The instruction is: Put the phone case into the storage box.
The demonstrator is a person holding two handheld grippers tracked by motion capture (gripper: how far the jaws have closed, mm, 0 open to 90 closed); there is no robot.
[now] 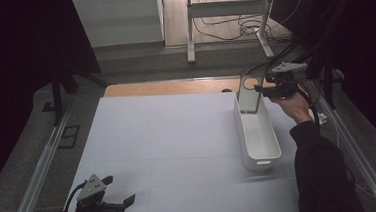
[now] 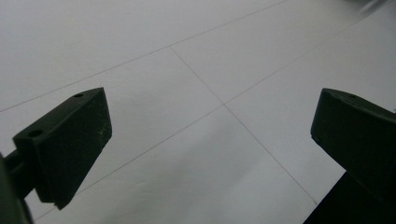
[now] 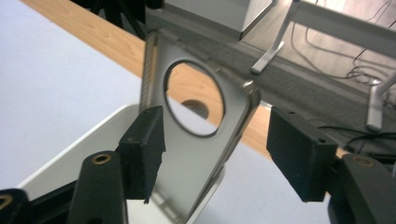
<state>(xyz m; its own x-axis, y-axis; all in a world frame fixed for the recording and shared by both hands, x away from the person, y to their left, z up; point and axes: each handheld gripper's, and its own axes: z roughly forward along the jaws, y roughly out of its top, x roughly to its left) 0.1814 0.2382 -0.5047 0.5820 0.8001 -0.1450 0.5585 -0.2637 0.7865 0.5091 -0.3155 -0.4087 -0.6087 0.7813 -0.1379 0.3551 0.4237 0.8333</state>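
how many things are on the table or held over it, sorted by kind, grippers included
White bins: 1, the long bin at the table's right side.
Metal plates with a round hole: 1, the plate standing in the bin's far end.
Grippers: 2, the left gripper and the right gripper.
Total: 4

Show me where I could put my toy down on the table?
The white table top is bare between the left gripper and the long white plastic bin. It is crowded at the bin's far end, by the grey metal plate.
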